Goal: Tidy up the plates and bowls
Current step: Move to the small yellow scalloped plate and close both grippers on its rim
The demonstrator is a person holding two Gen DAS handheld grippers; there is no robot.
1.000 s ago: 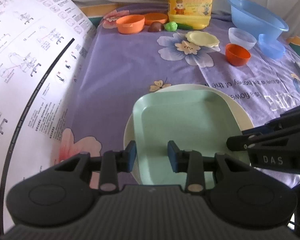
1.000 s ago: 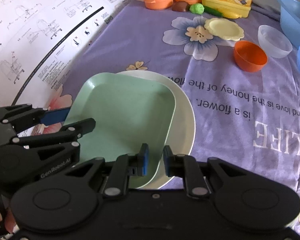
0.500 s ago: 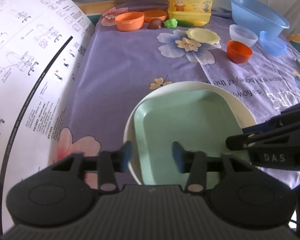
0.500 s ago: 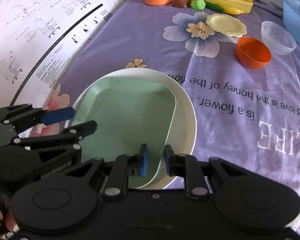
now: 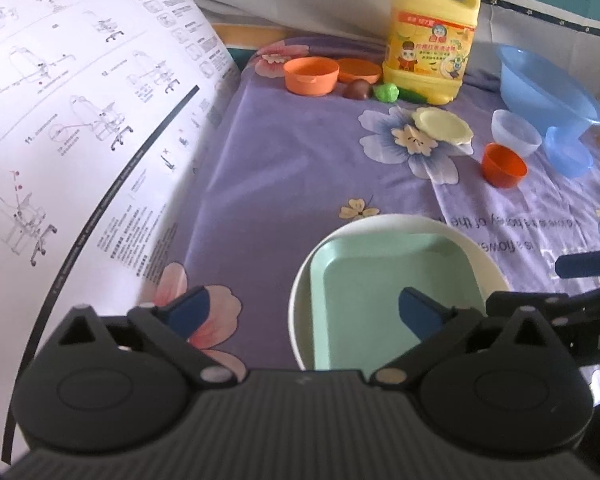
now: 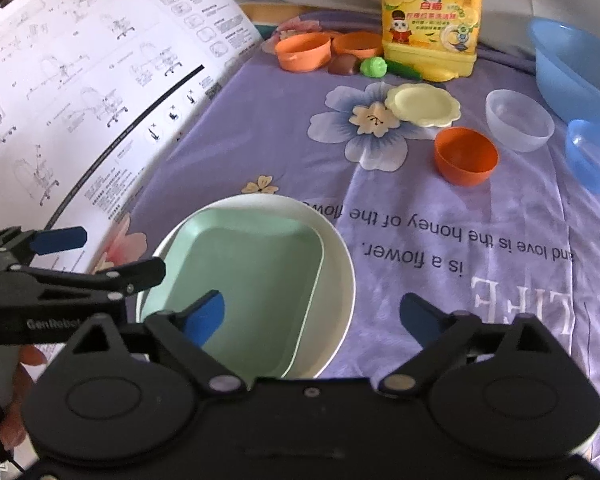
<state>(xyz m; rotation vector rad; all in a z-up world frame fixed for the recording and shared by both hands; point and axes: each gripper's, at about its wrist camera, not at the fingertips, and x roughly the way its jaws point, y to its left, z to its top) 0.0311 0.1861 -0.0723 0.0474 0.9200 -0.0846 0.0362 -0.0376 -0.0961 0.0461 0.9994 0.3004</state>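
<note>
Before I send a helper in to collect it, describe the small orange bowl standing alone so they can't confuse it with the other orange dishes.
Start at the tall yellow detergent jug at the back of the purple flowered cloth. Come toward the camera past the pale yellow scalloped plate to the small orange bowl. It stands alone beside the clear bowl, deeper and darker than the two orange dishes left of the jug.

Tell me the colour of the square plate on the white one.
Pale mint green square plate; the right wrist view shows it best.

Mint-green tray (image 6: 252, 280), purple floral cloth (image 6: 300, 152)
</note>
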